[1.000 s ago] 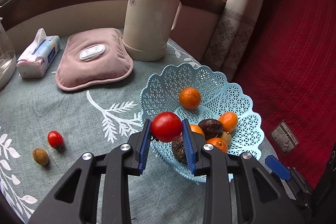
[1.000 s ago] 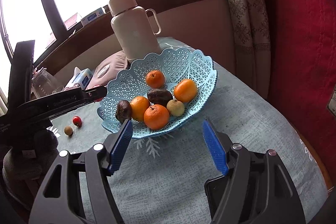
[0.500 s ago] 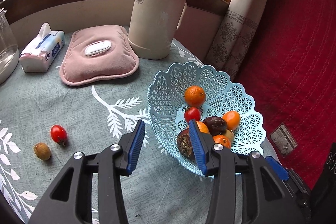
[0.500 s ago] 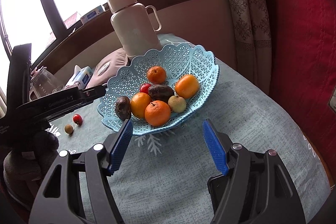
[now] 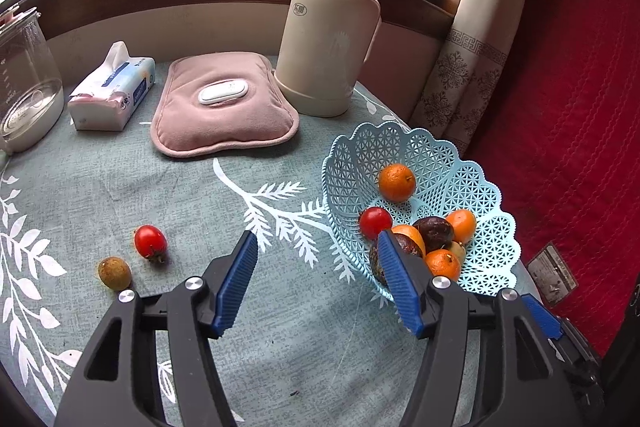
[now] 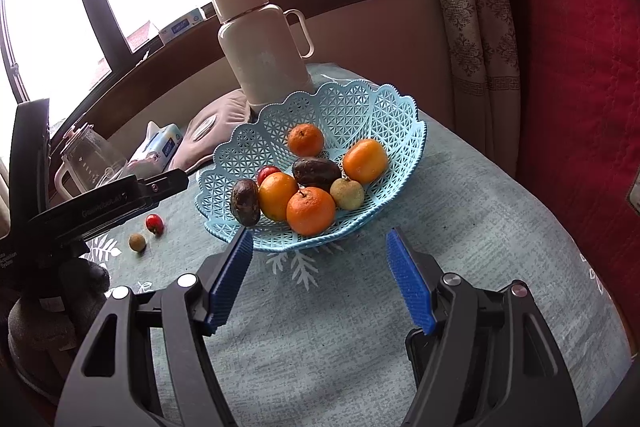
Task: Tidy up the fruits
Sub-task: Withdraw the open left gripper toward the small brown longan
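A light blue lattice basket [image 5: 486,187] [image 6: 356,107] holds several oranges, two dark passion fruits, a small brown fruit and a red tomato [image 5: 375,222] [image 6: 267,172]. A second red tomato [image 5: 150,241] [image 6: 154,222] and a small brown longan [image 5: 114,272] [image 6: 137,242] lie on the tablecloth to the left. My left gripper [image 5: 318,255] is open and empty, just left of the basket and above the cloth. My right gripper [image 6: 320,251] is open and empty in front of the basket.
A cream thermos [image 5: 330,31], a pink hot-water pad [image 5: 224,103], a tissue pack [image 5: 114,95] and a glass kettle [image 5: 24,79] stand at the back of the table. A red sofa [image 5: 580,87] is at the right, past the table's edge.
My left gripper opened and dropped the red tomato into the basket, then drew back and to the left. The right gripper has hardly moved.
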`<action>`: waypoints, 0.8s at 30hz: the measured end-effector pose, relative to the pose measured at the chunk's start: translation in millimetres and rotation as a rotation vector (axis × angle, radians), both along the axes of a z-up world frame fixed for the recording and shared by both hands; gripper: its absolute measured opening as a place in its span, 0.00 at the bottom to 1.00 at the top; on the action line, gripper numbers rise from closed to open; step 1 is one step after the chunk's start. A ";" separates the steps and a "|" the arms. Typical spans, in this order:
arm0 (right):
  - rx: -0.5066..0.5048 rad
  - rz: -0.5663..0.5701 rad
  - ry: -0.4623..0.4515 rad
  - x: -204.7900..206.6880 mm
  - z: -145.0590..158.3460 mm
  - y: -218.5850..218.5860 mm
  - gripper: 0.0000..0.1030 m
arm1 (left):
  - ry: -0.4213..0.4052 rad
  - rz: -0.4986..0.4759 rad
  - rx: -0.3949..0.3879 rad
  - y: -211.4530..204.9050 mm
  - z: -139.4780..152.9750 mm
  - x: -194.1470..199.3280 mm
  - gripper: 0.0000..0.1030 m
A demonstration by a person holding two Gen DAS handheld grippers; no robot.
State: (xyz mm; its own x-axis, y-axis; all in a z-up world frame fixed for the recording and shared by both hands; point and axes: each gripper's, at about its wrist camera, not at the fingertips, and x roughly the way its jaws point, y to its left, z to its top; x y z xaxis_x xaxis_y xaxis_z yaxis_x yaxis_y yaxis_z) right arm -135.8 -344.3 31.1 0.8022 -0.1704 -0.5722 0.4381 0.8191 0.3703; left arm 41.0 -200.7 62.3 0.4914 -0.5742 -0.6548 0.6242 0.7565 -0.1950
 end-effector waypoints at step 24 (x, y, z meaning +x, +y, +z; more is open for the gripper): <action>0.000 0.101 -0.003 11.0 6.1 38.5 0.69 | 0.018 0.218 0.023 103.7 -15.7 28.0 0.61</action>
State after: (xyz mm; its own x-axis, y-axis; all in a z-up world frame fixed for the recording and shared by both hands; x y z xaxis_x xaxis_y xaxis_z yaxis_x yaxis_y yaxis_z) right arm -124.8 -305.8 37.2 0.8172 -0.0888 -0.5695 0.3521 0.8591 0.3713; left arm 69.0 -97.0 46.6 0.5907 -0.4401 -0.6763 0.4418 0.8778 -0.1853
